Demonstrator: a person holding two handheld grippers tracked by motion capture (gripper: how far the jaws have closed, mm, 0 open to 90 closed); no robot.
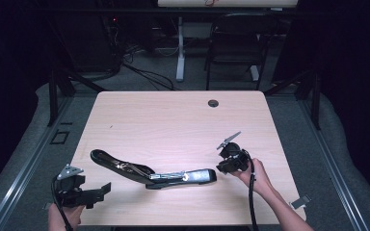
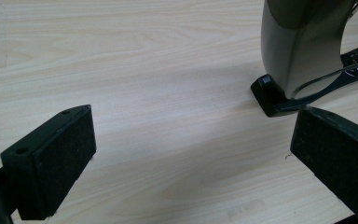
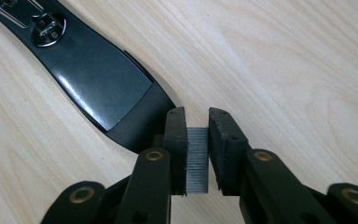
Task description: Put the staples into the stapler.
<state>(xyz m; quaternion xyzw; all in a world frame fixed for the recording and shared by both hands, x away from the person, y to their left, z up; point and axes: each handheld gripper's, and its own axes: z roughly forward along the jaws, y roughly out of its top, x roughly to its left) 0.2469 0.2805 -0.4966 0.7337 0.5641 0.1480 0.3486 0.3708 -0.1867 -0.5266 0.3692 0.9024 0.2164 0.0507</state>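
Ridged grey staple strip (image 3: 197, 160) sits pinched in right tool (image 3: 197, 154) beside glossy black stapler (image 3: 98, 79); left tool (image 2: 186, 154) gapes empty.

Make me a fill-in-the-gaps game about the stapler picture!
The right gripper pinches a grey strip of ____ between its pads.
The long black stapler lies opened out flat on the pale ____ table.
The left gripper has its jaws ____, with nothing between them.
A small round ____ sits near the table's far edge.

Missing words: staples; wooden; open; hole
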